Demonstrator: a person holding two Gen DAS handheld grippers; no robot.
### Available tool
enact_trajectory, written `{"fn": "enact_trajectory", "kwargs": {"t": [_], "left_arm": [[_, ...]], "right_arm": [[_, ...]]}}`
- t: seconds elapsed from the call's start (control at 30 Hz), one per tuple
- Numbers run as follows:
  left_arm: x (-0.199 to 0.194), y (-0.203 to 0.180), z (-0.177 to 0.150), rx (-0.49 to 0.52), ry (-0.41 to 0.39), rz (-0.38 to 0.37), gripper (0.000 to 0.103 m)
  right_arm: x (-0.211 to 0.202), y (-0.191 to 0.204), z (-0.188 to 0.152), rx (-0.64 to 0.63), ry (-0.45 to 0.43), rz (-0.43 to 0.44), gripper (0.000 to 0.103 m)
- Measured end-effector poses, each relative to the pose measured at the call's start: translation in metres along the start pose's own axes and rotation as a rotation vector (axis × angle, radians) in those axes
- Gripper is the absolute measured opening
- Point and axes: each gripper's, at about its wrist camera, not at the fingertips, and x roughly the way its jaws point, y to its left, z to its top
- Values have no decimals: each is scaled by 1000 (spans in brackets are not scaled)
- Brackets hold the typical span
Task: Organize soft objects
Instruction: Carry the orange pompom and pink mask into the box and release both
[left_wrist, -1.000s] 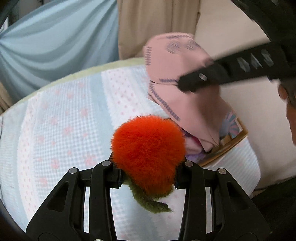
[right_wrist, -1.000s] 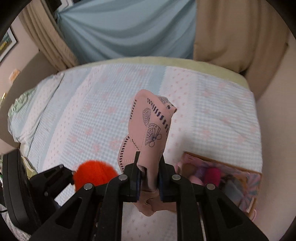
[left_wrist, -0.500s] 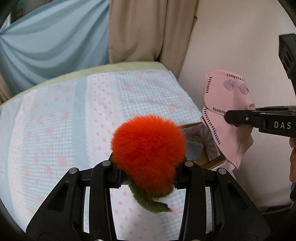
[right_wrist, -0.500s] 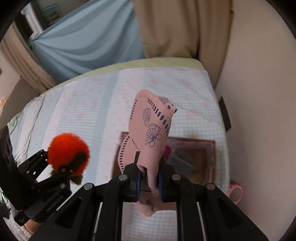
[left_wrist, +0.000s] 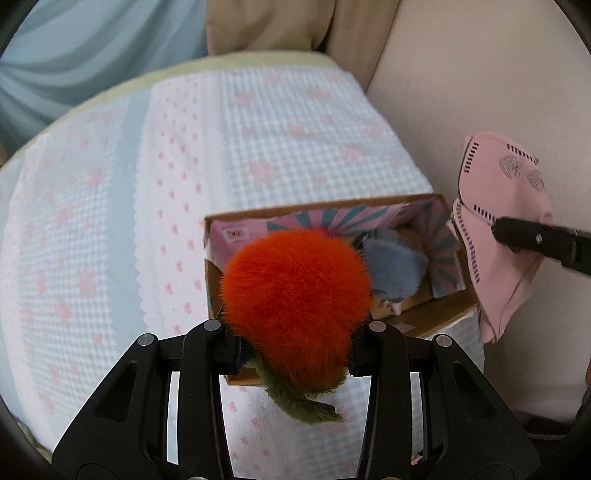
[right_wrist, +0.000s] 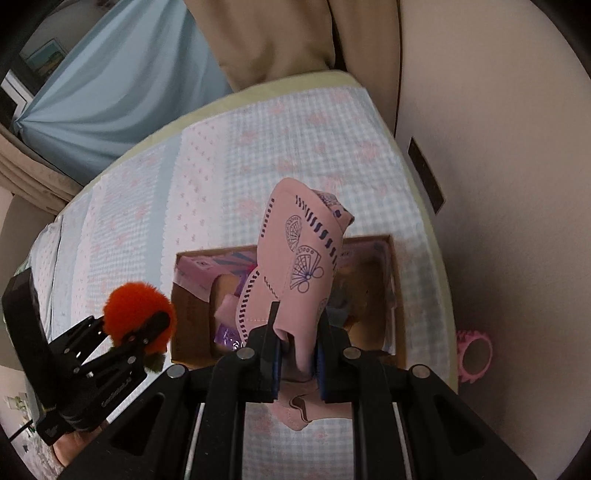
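Since a second ago both hands have carried their loads sideways across the bed, so that the cardboard box (left_wrist: 436, 317), then only a corner at the frame edge, now lies directly under them.

The left hand-held gripper (left_wrist: 295, 336) pinches a fluffy orange pom-pom (left_wrist: 295, 302) between its black fingers, a shaggy olive-green tail hanging below it; the ball hangs over the near left part of the box. The right hand-held gripper (right_wrist: 297, 354) is pressed together on a thin pink cloth (right_wrist: 295, 266), printed with dark blue fan shapes and dashed borders, which stands up in a soft fold above the blue-padded fingers and droops below them. In the left wrist view that cloth hangs just past the box's right end.

The box is open-topped and rectangular, brown outside and lined with a pink and teal sunburst print. Inside lie a fuzzy blue-grey soft thing (left_wrist: 397, 273) and other soft items, too hidden to name.

The box sits near the edge of the bed (left_wrist: 110, 221), whose cover is a puckered, waffle-textured fabric in pale blue and white stripes with small pink bows. A pale green mattress edge shows at its far side. Beyond hang a light blue curtain (right_wrist: 110, 103) and a beige curtain (right_wrist: 273, 37); a plain cream wall (right_wrist: 498, 147) runs along the right. A pink ring-shaped thing (right_wrist: 474, 354) lies beside the bed.
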Motion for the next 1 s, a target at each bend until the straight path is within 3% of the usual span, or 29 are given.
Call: {"fn": "enact_trajectory", "kwargs": {"t": [0.2,0.47,0.5,0.57,0.63,0.67,0.7,0.77,1.0], "left_arm": [[38,1,4,30,97,14,35],[74,5,5,91,169,51,35],[77,6,6,93,175,54,36],[80,8,10,83,179,43,52],[81,10,14,71,189,27,102],[80,11,15,69,188,27,102],[76,12,16,66,171,19,103],[72,14,14,62,171,0,103],[62,19,-4,73,194,19,103]], "right_arm": [[39,3,-4,33,51,49,14],[81,11,1,46,133,80,14],[84,11,2,48,139,82,14],[92,10,3,59,157,91,15],[96,11,4,69,163,86,26],[97,10,4,79,161,85,45],[96,8,3,90,156,85,73],[93,4,1,110,136,87,101],[84,-6,-8,132,125,54,102]]}}
